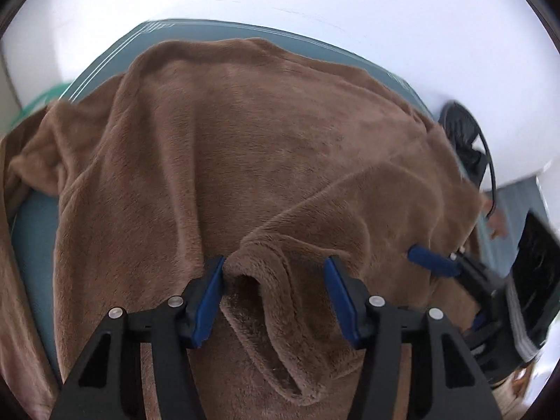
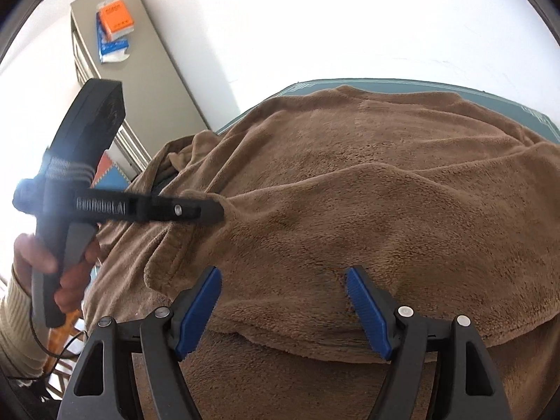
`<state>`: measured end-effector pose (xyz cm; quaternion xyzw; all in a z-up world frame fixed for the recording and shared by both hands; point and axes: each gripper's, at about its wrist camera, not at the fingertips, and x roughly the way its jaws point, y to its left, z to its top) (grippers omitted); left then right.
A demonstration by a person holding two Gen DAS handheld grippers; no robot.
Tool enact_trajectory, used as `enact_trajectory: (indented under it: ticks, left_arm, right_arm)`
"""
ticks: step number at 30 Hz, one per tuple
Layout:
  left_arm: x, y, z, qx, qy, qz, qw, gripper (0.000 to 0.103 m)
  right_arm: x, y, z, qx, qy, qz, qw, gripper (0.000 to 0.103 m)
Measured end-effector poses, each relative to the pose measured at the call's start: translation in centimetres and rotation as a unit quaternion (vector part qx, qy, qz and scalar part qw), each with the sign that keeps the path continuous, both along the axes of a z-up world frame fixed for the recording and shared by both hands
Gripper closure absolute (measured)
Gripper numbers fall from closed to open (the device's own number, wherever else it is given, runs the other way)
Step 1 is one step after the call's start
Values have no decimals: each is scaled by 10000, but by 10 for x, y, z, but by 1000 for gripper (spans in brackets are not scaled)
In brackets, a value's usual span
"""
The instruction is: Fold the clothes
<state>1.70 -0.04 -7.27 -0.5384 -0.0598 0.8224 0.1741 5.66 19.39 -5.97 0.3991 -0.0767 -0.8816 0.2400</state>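
Your left gripper [image 1: 274,297] stands wide, its blue pads either side of a raised fold of the brown fleece garment [image 1: 245,147]. The fold's lip brushes the left pad [image 1: 210,301] while the right pad stands apart from it, so nothing is pinched; the jaws look placed to close on that ridge. Ahead of this gripper the garment spreads over the teal tabletop [image 1: 35,245], and to its left a sleeve-like part trails off the edge, which is likely why you are gathering cloth from the near side first.

To the right, your right gripper [image 2: 283,301] is also wide and holds nothing. It hovers just above the garment's doubled near hem [image 2: 280,341], jaws astride flat cloth, seemingly ready to match the other side so the fold lifts evenly. Whether its pads touch the fleece I cannot tell. In its view the other gripper's fingers reach into the cloth at the left, and beyond them stands a grey cabinet [image 2: 154,70] with an orange box [image 2: 117,17] on top.
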Motion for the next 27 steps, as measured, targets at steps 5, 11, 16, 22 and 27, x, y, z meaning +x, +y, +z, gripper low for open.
enact_trajectory:
  ticks: [5, 11, 16, 22, 27]
  left_arm:
    - [-8, -15, -10, 331, -215, 222, 9990, 54]
    - [-23, -31, 2, 731, -191, 536, 9957, 87]
    - [-47, -24, 64, 899, 646, 487, 9927, 88]
    - [-70, -34, 144, 1321, 1846, 624, 9719, 88]
    - [-101, -55, 128, 1169, 1546, 891, 9770, 88]
  right_arm:
    - [-1, 7, 2, -130, -29, -90, 9999, 27]
    - [-1, 20, 3, -349, -1, -373, 9987, 27]
    - [8, 44, 13, -359, 206, -932, 9948, 27]
    - [17, 78, 27, 364, 319, -1552, 9867, 27]
    - [12, 113, 21, 1283, 71, -2170, 9677, 27]
